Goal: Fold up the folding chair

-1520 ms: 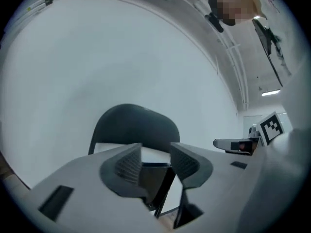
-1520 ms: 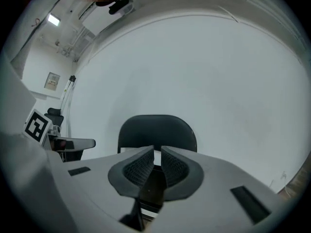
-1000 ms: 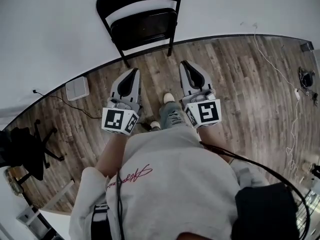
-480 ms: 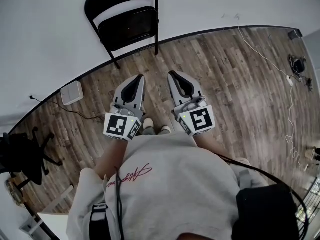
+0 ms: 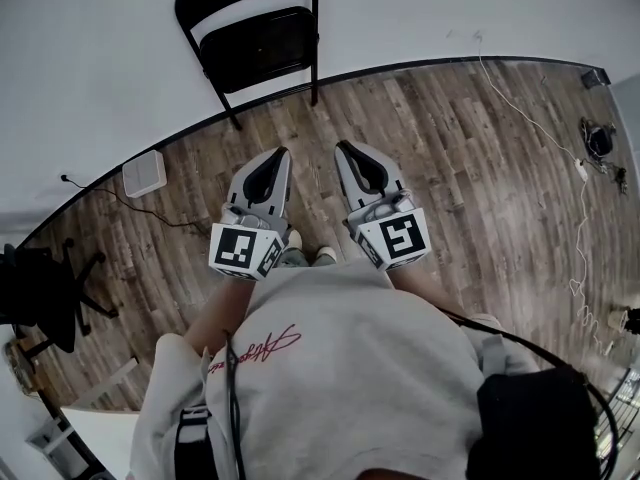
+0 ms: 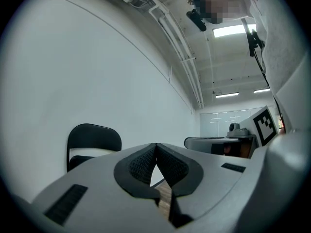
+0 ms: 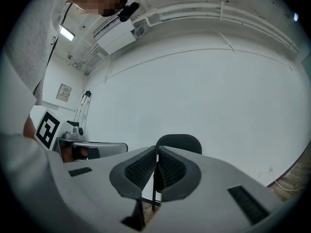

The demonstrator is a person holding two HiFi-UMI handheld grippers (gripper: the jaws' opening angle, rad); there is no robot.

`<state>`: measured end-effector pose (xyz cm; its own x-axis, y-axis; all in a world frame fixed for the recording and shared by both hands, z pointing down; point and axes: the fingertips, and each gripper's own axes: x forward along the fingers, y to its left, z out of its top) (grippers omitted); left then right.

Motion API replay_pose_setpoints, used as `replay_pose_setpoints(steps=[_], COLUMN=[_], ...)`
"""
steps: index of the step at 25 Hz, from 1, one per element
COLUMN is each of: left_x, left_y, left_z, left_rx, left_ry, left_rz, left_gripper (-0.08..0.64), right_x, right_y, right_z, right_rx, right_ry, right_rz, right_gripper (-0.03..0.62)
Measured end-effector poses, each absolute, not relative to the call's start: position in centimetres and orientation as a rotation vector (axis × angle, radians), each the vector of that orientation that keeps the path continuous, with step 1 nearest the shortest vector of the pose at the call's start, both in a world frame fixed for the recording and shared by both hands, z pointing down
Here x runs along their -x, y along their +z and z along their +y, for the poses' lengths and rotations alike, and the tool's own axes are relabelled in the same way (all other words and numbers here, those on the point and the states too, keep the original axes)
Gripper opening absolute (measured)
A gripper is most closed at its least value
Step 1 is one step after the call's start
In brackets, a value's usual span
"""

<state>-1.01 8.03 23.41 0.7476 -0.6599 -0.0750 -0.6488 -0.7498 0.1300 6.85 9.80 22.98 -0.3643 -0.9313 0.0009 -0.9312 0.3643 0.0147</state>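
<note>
A black folding chair [image 5: 258,30] stands unfolded against the white wall, seat down, ahead of me. My left gripper [image 5: 281,152] and right gripper [image 5: 343,146] are held side by side over the wood floor, pointing level toward the chair and well short of it. Both are shut with nothing between the pads. In the left gripper view the chair [image 6: 92,144] shows left of the closed jaws [image 6: 156,144]. In the right gripper view the chair [image 7: 180,143] sits just behind the closed fingertips [image 7: 156,148].
A white box [image 5: 145,173] with a cable lies on the floor by the wall at left. A black office chair base [image 5: 45,303] stands at far left. White cables [image 5: 575,168] trail along the floor at right. My feet [image 5: 308,257] are below the grippers.
I have stepped toward the chair with both grippers; the grippers sit higher in the head view and the floor has shifted. Both stayed shut.
</note>
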Motion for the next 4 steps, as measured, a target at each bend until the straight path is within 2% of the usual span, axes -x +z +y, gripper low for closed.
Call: replay_pose_setpoints(steps=[4], left_x=[0.80], left_y=[23.20], left_z=[8.12], left_rx=[-2.850], left_ry=[-0.199], left_rz=[-1.065], left_gripper=[0.017], right_x=[-6.93], right_y=[22.78], right_z=[9.79], right_rx=[-1.769], right_ry=[-0.021], right_rz=[-2.599], right_gripper=[0.028])
